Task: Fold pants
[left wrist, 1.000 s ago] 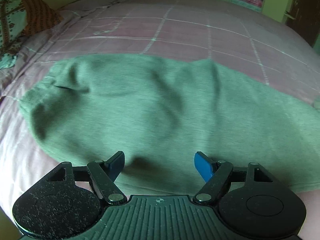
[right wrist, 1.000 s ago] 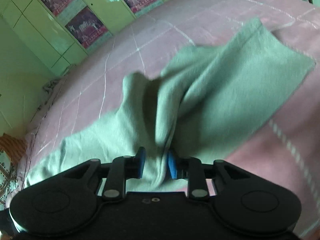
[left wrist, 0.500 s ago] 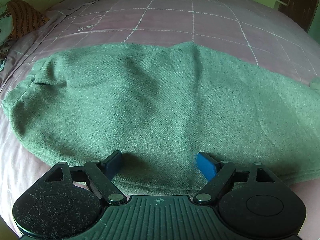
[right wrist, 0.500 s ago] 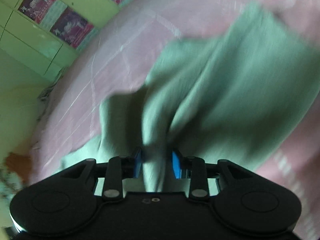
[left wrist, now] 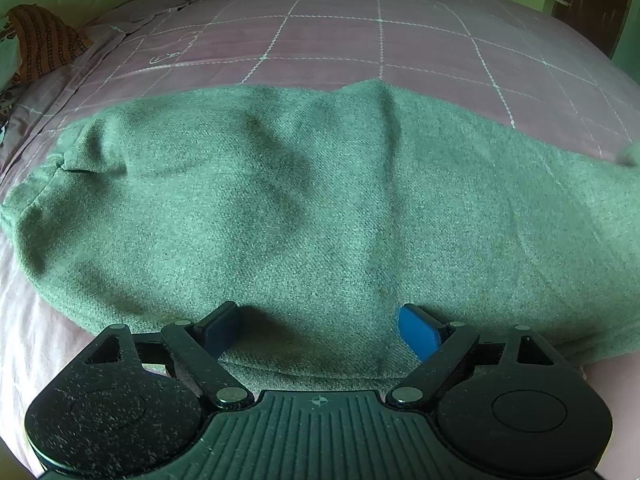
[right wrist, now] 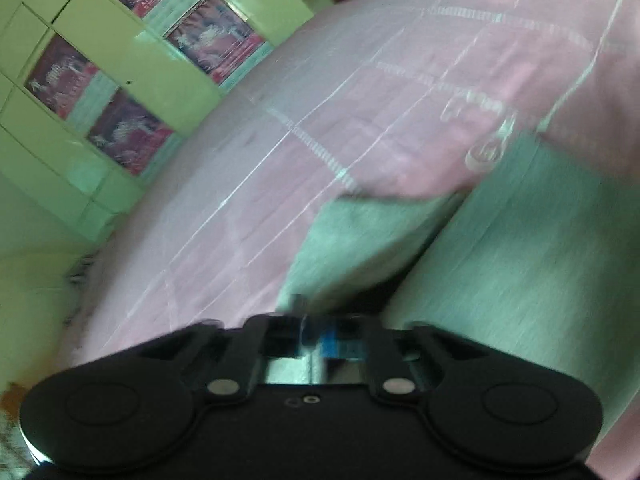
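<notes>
Green pants lie spread across a pink checked bedsheet, waistband to the left. My left gripper is open, its blue pads resting over the near edge of the pants with cloth between them. In the blurred right wrist view, my right gripper is shut on a fold of the green pants, which trails off to the right over the sheet.
An orange patterned cloth lies at the bed's far left. Green cupboard doors with posters stand beyond the bed. A dark door is at the far right.
My left gripper has moved closer onto the pants' near edge, still open. My right gripper has swung fast with the held cloth; its view now shows more sheet and cupboard.
</notes>
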A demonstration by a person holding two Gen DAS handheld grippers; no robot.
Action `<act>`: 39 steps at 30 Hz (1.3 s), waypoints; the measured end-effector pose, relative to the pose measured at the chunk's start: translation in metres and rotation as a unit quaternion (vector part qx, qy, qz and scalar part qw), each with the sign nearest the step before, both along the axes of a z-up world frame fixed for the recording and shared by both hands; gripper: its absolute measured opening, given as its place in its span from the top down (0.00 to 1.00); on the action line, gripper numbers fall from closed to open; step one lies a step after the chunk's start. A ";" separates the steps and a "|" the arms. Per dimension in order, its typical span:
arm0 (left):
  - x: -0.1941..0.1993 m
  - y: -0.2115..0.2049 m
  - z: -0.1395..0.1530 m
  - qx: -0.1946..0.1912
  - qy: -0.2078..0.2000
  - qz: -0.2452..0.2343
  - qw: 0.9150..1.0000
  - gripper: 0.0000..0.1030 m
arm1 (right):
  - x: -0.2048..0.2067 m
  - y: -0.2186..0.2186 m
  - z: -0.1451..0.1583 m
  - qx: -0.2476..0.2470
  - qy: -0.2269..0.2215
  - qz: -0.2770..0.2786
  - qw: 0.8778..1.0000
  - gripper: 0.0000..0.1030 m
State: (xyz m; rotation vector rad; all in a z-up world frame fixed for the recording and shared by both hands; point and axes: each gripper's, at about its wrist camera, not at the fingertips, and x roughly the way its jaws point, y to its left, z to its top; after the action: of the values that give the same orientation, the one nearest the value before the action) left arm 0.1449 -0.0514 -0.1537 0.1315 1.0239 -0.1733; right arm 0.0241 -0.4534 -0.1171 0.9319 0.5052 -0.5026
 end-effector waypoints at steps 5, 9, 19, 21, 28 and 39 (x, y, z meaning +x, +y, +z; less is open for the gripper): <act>-0.001 0.000 0.000 -0.003 -0.003 -0.004 1.000 0.14 | -0.026 0.027 0.055 -0.171 -0.022 0.016 0.985 0.95; -0.003 -0.001 -0.001 0.000 -0.007 -0.008 1.000 0.13 | -0.074 0.039 0.050 -0.202 -0.005 0.028 0.979 0.95; -0.005 -0.005 -0.001 0.010 -0.008 -0.008 1.000 0.12 | -0.111 0.008 -0.017 -0.073 0.063 -0.028 0.995 0.78; -0.005 -0.006 -0.001 0.011 -0.010 -0.008 1.000 0.12 | -0.105 -0.006 -0.019 -0.059 0.070 -0.044 0.995 0.81; -0.005 -0.007 -0.002 0.016 -0.009 -0.008 1.000 0.10 | -0.075 -0.013 0.024 -0.152 0.049 0.000 0.987 0.94; -0.005 -0.006 -0.003 0.021 -0.008 -0.009 1.000 0.08 | -0.099 -0.039 -0.027 -0.142 0.125 0.020 0.982 0.87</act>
State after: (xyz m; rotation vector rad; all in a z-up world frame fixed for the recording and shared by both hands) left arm 0.1399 -0.0578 -0.1571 0.1799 1.0099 -0.1677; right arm -0.0744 -0.4922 -0.1438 0.5859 0.6586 -0.6413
